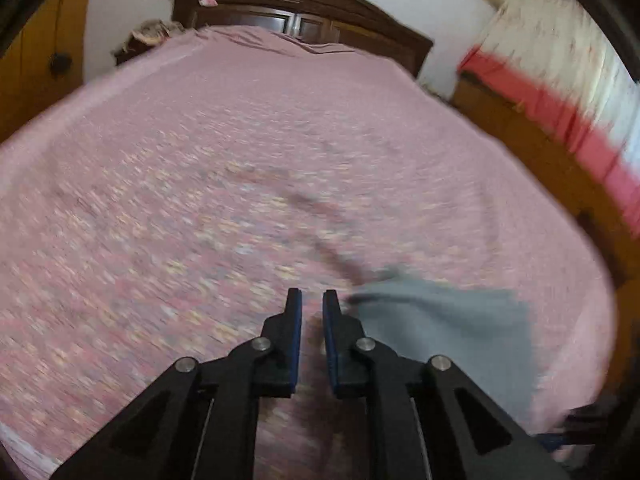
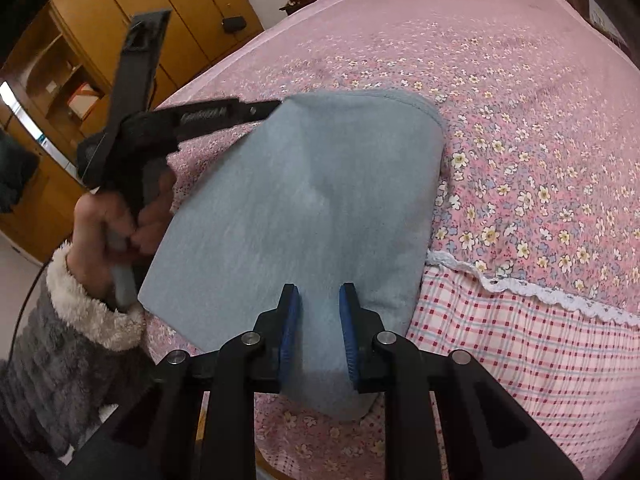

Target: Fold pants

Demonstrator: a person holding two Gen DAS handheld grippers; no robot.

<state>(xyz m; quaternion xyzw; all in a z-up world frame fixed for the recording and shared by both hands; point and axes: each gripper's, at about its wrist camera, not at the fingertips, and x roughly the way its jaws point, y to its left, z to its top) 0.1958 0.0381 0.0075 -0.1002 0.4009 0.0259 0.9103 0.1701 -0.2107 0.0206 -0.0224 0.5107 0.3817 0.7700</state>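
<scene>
Nearest in the right wrist view, the right gripper (image 2: 319, 312) hangs at the lower centre of the frame, its blue ribbed pads parted with the near end of the pants (image 2: 304, 208) lying between and under them; whether the pads press the cloth I cannot tell. The pants are a soft, matte grey-blue knit, already folded into a long rounded panel running from the lower centre up toward the middle of the frame on the bed (image 2: 520, 140). At the upper left, the left gripper (image 2: 276, 105), held by a hand (image 2: 108, 220) in a fleecy cuffed sleeve, reaches its tips to the panel's far left corner. In its own blurred view its jaws stand a narrow slit apart with only the sheet showing between them, the cloth just to their right, so it holds nothing. The fold looks partly done; the next move probably calls for pinching both ends and doubling the panel over. Beyond, the flowered pink sheet stretches to a dark wooden headboard (image 1: 304, 12).
</scene>
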